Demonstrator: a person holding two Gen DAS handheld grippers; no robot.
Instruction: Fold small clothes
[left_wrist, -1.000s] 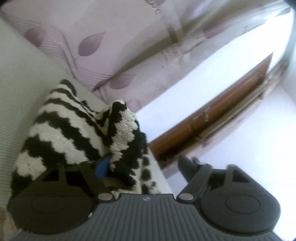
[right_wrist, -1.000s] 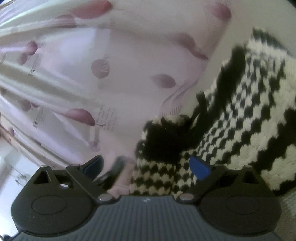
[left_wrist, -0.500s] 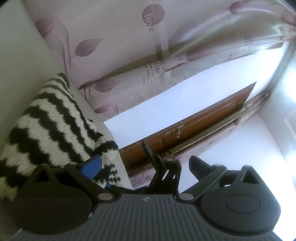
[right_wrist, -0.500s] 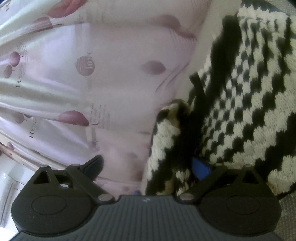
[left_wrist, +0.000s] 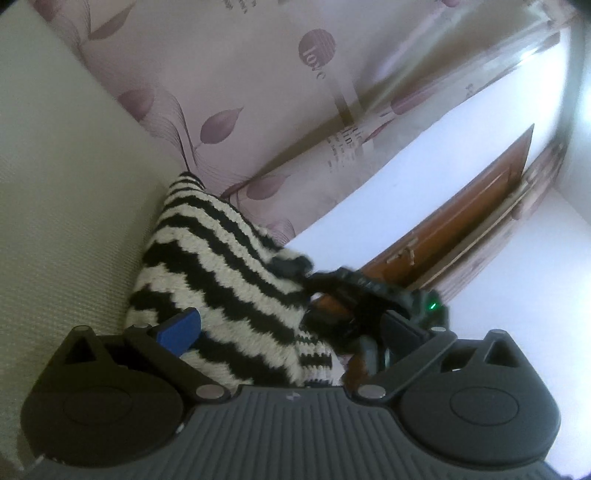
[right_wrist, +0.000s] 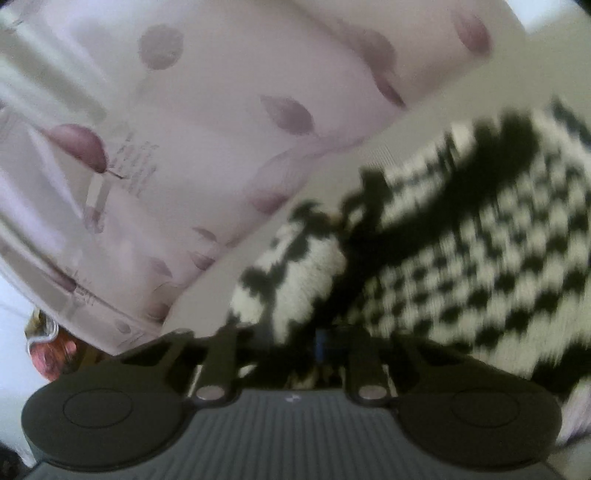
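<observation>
A black-and-white zigzag knit garment (left_wrist: 225, 280) lies on a pale cloth surface (left_wrist: 66, 192). My left gripper (left_wrist: 291, 332) is open, and the knit lies between its fingers. Its blue pad (left_wrist: 179, 328) shows at the left. The other gripper's black body with a green light (left_wrist: 373, 302) sits just beyond the garment's right edge. In the blurred right wrist view the same knit (right_wrist: 461, 251) fills the right side. My right gripper (right_wrist: 295, 343) has its fingers drawn close together on a fold of the knit.
A pink curtain with purple leaf prints (left_wrist: 295, 110) hangs behind the surface; it also shows in the right wrist view (right_wrist: 184, 147). A brown wooden door (left_wrist: 461, 221) and white wall (left_wrist: 369, 206) stand further back.
My right gripper's fingers have closed from wide apart onto the knit. The left view has swung so more of the garment sits between its open fingers.
</observation>
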